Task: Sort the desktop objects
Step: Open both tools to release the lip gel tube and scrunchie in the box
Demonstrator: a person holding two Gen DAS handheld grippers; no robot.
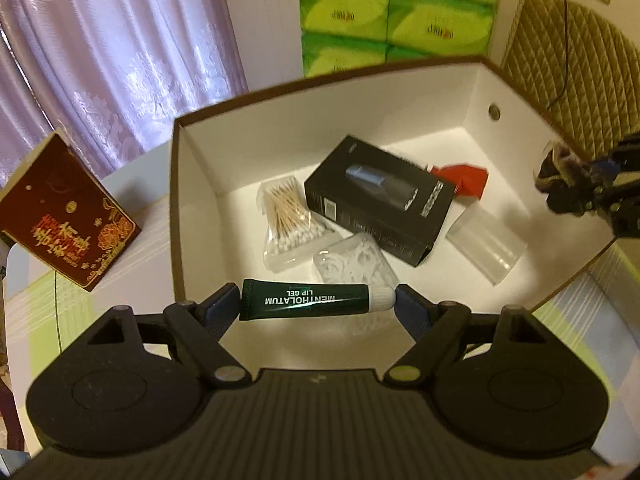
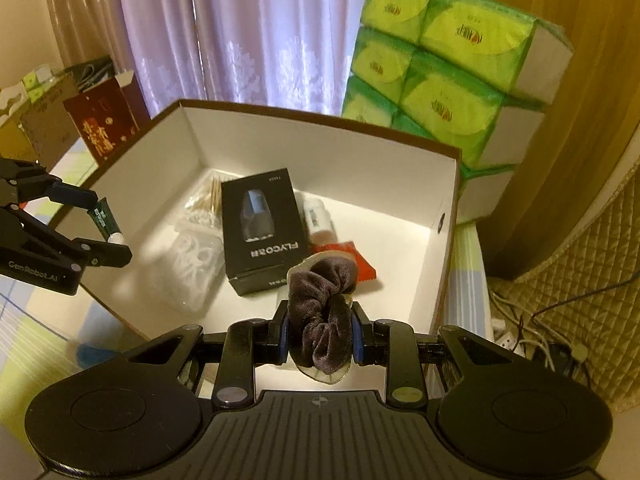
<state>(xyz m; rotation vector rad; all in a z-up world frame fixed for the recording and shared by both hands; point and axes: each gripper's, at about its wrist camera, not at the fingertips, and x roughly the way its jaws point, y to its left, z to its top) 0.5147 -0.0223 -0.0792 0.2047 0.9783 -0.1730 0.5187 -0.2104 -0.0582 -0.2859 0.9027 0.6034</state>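
My left gripper (image 1: 318, 300) is shut on a dark green lip gel tube (image 1: 312, 299), held crosswise over the near wall of the open white box (image 1: 192, 184). The same gripper (image 2: 105, 225) and tube (image 2: 105, 218) show at the left of the right wrist view. My right gripper (image 2: 320, 334) is shut on a dark brown velvet scrunchie (image 2: 320, 312) above the box's near edge; it appears at the right in the left wrist view (image 1: 560, 178). Inside the box lie a black product box (image 1: 380, 200), a bag of cotton swabs (image 1: 288, 220), white rings in a clear bag (image 1: 352, 264), a red packet (image 1: 466, 176) and a clear container (image 1: 486, 242).
A dark red gift box (image 1: 64, 216) stands left of the white box. Stacked green tissue packs (image 2: 452, 76) rise behind it. Lilac curtains (image 2: 256, 28) hang at the back. A quilted cover (image 2: 592, 280) and cables (image 2: 532, 340) lie to the right. A striped cloth (image 2: 32, 344) covers the table.
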